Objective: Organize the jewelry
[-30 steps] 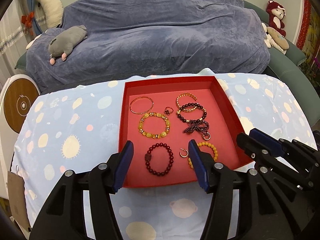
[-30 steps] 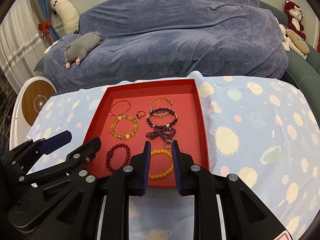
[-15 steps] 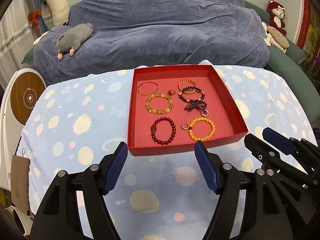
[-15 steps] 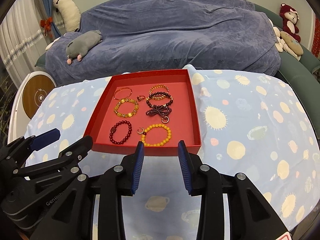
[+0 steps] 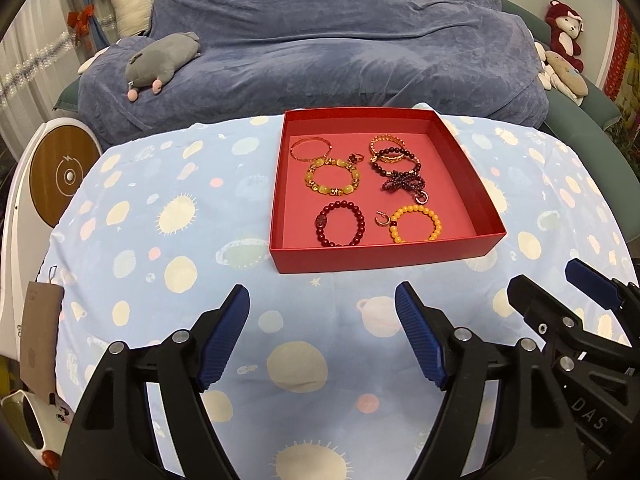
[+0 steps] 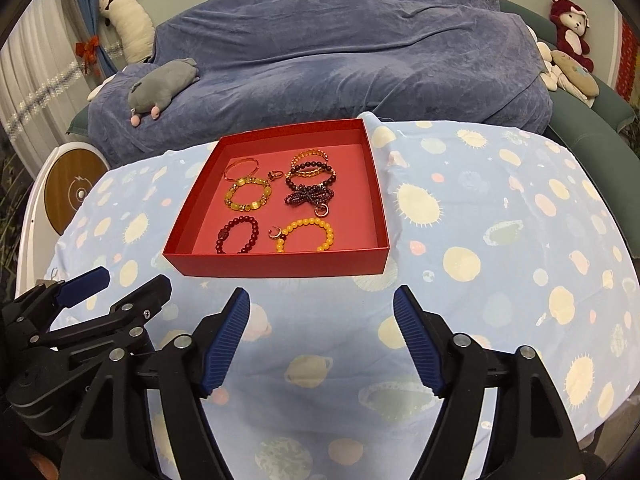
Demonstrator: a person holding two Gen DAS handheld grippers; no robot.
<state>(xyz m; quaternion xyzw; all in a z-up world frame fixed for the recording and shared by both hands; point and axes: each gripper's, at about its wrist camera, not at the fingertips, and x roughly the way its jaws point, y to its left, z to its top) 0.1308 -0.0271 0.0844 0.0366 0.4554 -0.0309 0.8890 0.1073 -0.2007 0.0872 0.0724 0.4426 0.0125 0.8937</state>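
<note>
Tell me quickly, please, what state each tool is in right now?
Left tool: open, holding nothing.
Right tool: open, holding nothing.

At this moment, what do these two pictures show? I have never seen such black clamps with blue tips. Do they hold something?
These are two hand-held grippers, and a person carries one in each hand. Each picture comes from a camera on one gripper, looking along its fingers. The left gripper and the right gripper are both open and hold nothing. In front of them, on a tablecloth printed with planets, stands a red box. Inside it lie bracelets and rings, such as a yellow bead bracelet and a dark red bead bracelet.
</note>
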